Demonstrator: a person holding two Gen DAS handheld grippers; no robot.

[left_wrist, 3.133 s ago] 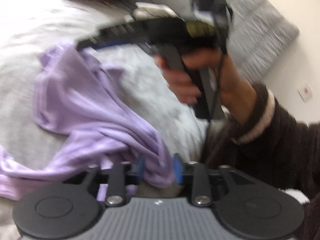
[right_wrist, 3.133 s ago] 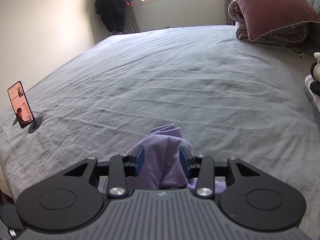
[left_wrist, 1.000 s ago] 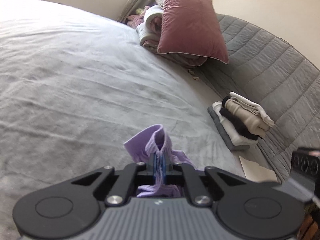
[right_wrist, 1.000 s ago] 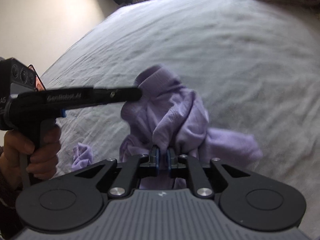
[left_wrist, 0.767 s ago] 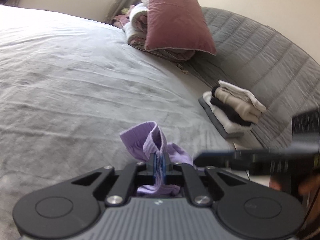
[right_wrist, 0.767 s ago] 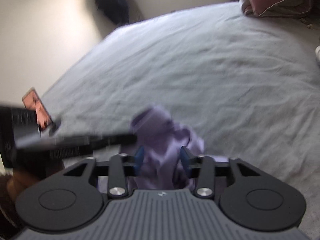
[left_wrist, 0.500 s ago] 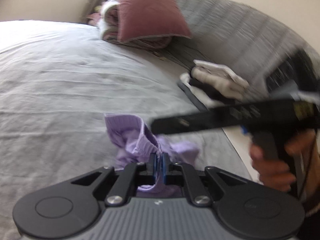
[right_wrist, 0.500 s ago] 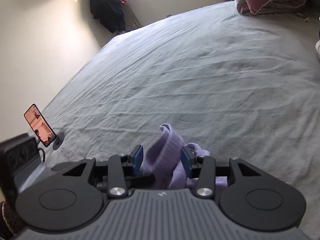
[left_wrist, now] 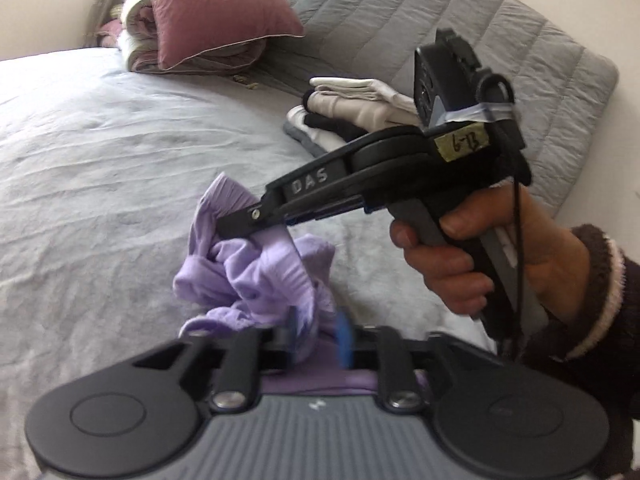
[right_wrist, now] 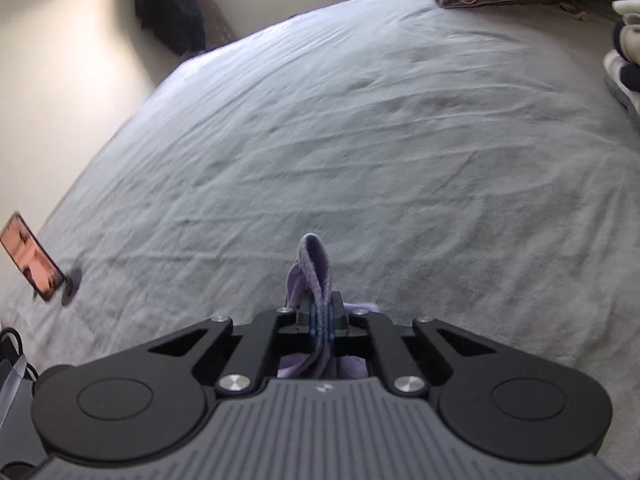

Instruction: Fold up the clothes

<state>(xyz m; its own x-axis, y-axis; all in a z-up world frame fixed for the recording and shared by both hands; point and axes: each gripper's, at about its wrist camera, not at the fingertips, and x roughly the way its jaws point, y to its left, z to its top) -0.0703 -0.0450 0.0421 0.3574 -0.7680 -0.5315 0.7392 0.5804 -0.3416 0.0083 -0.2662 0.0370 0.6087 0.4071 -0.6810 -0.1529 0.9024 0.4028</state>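
Blur and cut-offs around the crumpled lilac knit garment (left_wrist: 260,276)

The left gripper (left_wrist: 318,334) smears as its jaws open (blue pads blurred); the garment's lower part hides behind it, and the propped phone's (right_wrist: 32,258) pinkish screen is too blurred to read.

The garment (left_wrist: 260,276) is plain lilac on a pale grey bed sheet (left_wrist: 100,168). Behind it lie a dusky pink pillow (left_wrist: 216,4), a quilted grey headboard (left_wrist: 400,12), and a folded stack (left_wrist: 352,116) of cream, black and white.
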